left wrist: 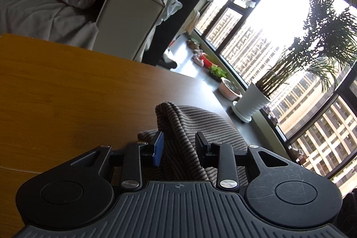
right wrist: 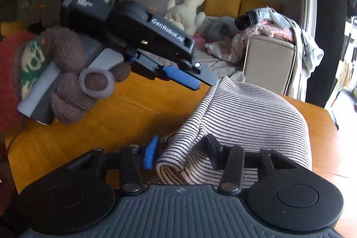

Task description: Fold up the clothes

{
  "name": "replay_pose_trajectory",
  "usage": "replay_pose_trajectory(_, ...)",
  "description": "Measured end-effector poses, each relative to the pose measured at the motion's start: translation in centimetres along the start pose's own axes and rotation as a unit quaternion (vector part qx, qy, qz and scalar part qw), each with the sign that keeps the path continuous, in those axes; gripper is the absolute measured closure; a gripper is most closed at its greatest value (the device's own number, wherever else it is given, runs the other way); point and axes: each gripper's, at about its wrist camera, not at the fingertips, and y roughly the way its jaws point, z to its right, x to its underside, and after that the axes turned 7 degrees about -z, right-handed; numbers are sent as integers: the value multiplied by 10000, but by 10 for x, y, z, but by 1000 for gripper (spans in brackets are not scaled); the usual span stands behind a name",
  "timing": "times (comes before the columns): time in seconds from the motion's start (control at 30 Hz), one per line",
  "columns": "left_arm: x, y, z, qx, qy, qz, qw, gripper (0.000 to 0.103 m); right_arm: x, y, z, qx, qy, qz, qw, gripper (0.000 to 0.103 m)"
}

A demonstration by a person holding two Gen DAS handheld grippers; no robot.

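A striped brown-and-cream garment [left wrist: 189, 124] lies bunched on the wooden table [left wrist: 67, 93], with a raised fold ridge running away from me. My left gripper [left wrist: 179, 148] stands partly open over it; cloth shows between and below its fingers, but the pads do not clamp it. In the right wrist view the garment [right wrist: 256, 115] is a rounded heap. The left gripper [right wrist: 205, 84] hovers at the top of the ridge, held by a hand in a brown knitted glove [right wrist: 69, 81]. My right gripper [right wrist: 181, 153] is open, with the garment's rolled near edge between its jaws.
A sofa arm piled with loose clothes [right wrist: 267, 52] stands just beyond the table [right wrist: 133, 113]. A plush toy [right wrist: 187, 8] sits on the sofa. A potted palm [left wrist: 252, 102] and smaller pots line the window past the table's right edge.
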Motion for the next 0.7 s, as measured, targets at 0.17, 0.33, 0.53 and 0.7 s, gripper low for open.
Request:
replay_pose_trajectory(0.17,13,9,20,229,219,-285,9991,69,3,-2,-23,392,-477,-30,9981,46)
replay_pose_trajectory(0.33,24,19,21,68,320,-438,9985,70,7,-20,-31,546,-762,29,9956,59)
replay_pose_trajectory(0.53,29,12,20,90,279,-410,9987,70,22,-25,-31,1013,-1000,-16,9898,80)
replay_pose_trajectory(0.7,36,-11,14,208,265,-306,9990,70,10,-40,-7,682,-84,187,9975,94)
